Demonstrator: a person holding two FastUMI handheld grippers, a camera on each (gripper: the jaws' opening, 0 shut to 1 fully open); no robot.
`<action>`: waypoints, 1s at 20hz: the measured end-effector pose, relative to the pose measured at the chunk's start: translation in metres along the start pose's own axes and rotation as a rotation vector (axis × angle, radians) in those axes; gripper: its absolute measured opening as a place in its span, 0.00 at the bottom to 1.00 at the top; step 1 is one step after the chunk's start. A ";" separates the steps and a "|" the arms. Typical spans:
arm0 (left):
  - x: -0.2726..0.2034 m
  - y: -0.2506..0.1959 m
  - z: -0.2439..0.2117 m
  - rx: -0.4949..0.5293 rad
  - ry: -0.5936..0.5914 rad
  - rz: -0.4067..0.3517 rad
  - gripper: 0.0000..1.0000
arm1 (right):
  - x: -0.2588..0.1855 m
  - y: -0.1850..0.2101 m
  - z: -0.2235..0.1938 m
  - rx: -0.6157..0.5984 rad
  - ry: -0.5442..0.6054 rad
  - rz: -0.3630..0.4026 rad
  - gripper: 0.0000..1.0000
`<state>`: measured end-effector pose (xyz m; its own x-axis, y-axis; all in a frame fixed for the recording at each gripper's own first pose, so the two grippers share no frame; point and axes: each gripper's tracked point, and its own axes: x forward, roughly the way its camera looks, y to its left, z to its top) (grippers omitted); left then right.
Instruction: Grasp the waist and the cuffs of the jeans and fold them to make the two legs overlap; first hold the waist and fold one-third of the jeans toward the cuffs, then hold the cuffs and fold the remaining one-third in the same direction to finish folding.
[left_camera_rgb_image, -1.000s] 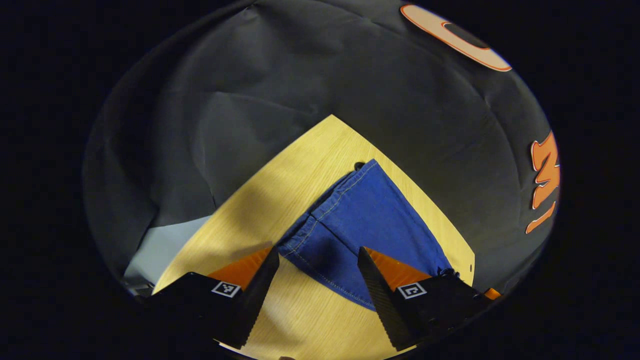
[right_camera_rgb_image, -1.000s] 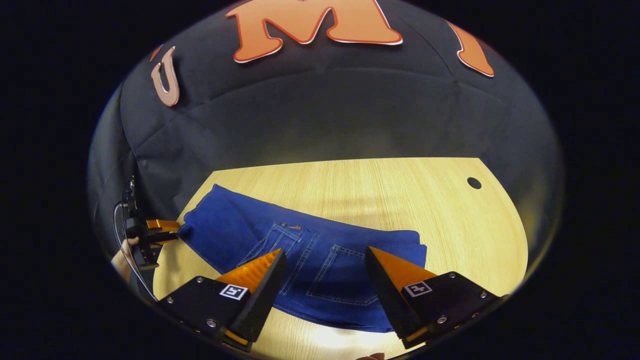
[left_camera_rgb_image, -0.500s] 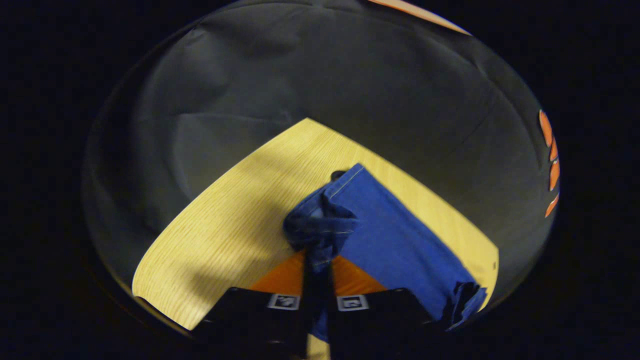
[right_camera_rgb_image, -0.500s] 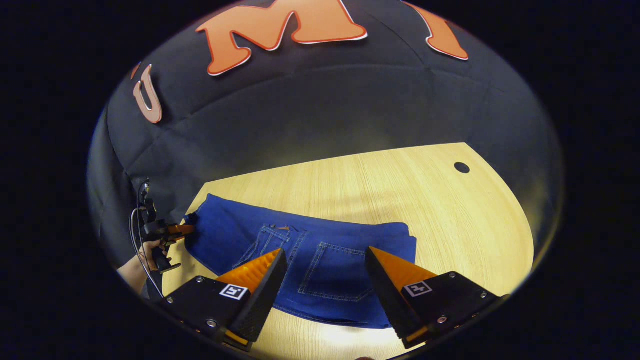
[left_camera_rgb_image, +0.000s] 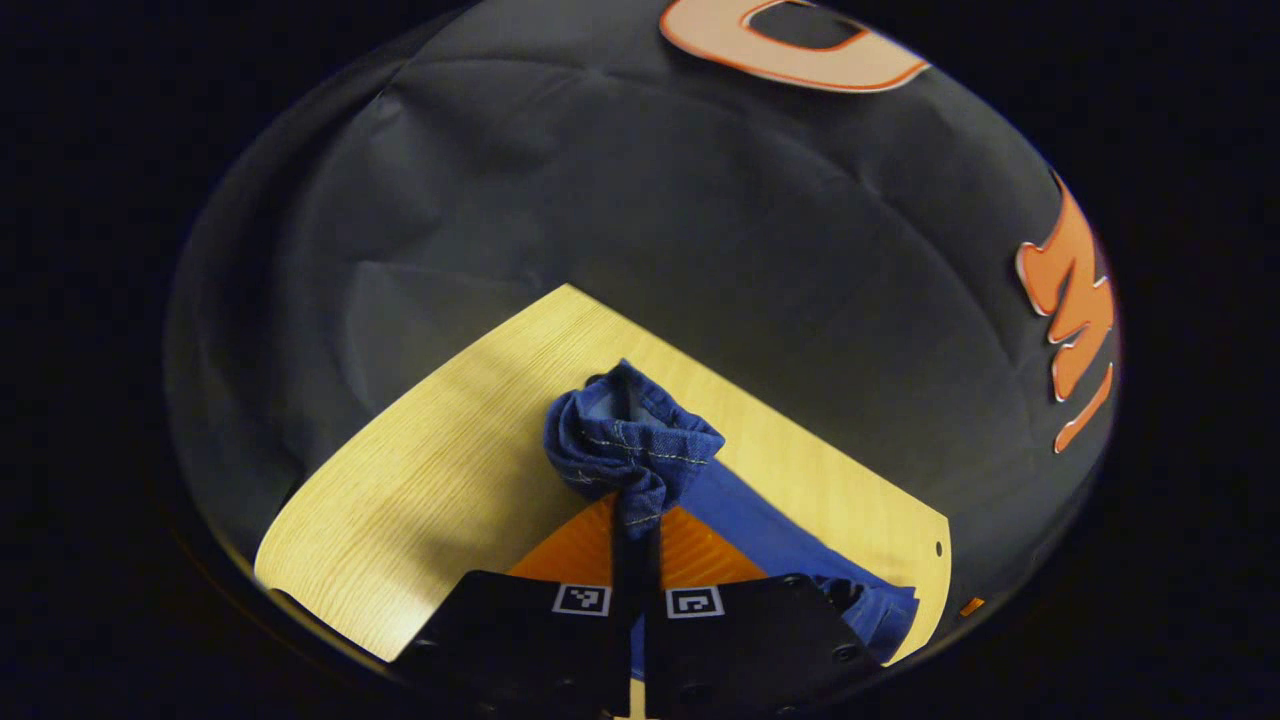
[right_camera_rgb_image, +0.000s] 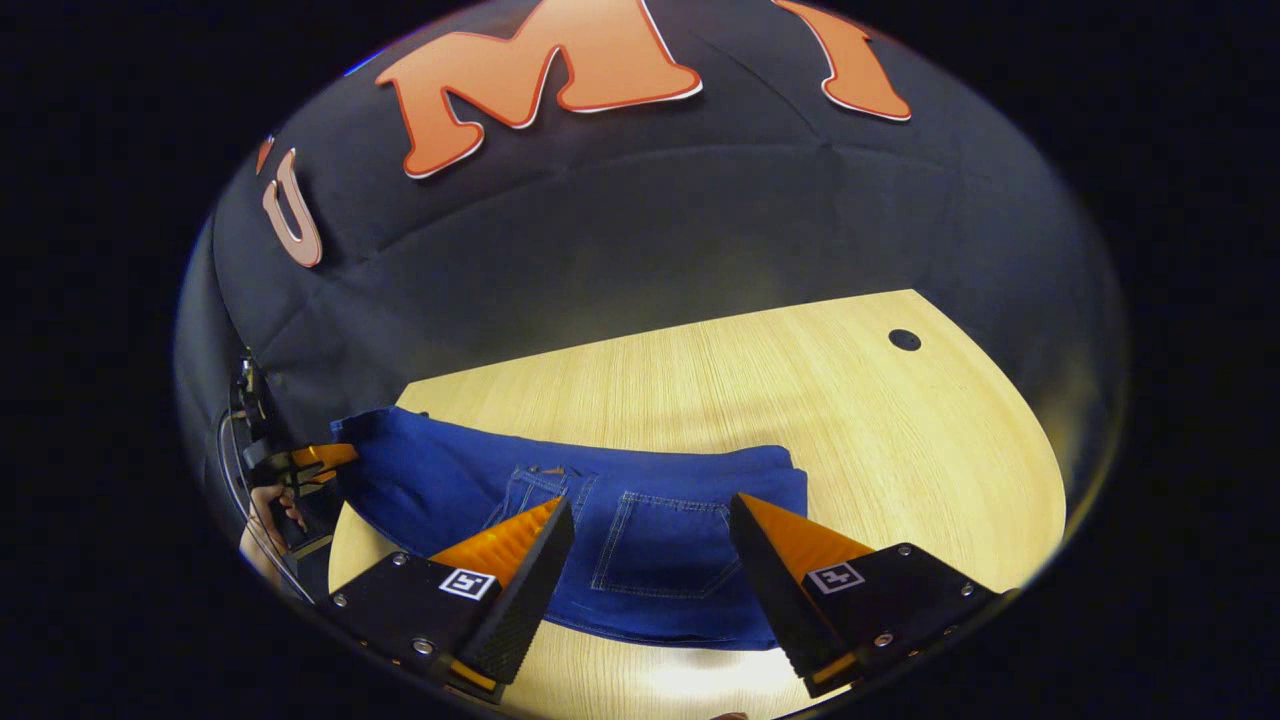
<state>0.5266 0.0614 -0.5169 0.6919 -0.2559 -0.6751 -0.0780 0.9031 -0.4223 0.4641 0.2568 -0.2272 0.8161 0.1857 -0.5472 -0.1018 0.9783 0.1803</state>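
Now left gripper (left_camera_rgb_image: 637, 535) clamps jeans (right_camera_rgb_image: 640, 520) cuffs, apparently | right gripper (right_camera_rgb_image: 648, 520) agape, empty

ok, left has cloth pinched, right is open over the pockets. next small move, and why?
Probably lower the right gripper and close it on the near edge of the jeans. The left gripper is shut on bunched cuff denim, while the right one hangs open above the pocket end, which lies flat on the table, ungripped.

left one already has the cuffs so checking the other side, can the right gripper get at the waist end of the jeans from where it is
Probably yes. The right gripper hangs open just above the jeans, its fingers either side of the back pocket at the waist end. Nothing lies between them and the denim; the table around is bare wood.
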 end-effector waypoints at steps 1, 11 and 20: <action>-0.015 -0.016 0.007 0.029 -0.023 -0.017 0.06 | -0.002 -0.002 0.002 0.002 -0.007 0.001 0.98; -0.116 -0.261 0.005 0.365 -0.115 -0.248 0.06 | -0.047 -0.066 0.039 0.021 -0.077 0.008 0.97; -0.117 -0.411 -0.125 0.473 0.030 -0.384 0.06 | -0.085 -0.165 0.042 0.094 -0.105 -0.038 0.97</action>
<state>0.3878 -0.3233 -0.3399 0.5860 -0.5974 -0.5475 0.5052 0.7976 -0.3296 0.4357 0.0755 -0.1765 0.8737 0.1334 -0.4679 -0.0201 0.9707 0.2393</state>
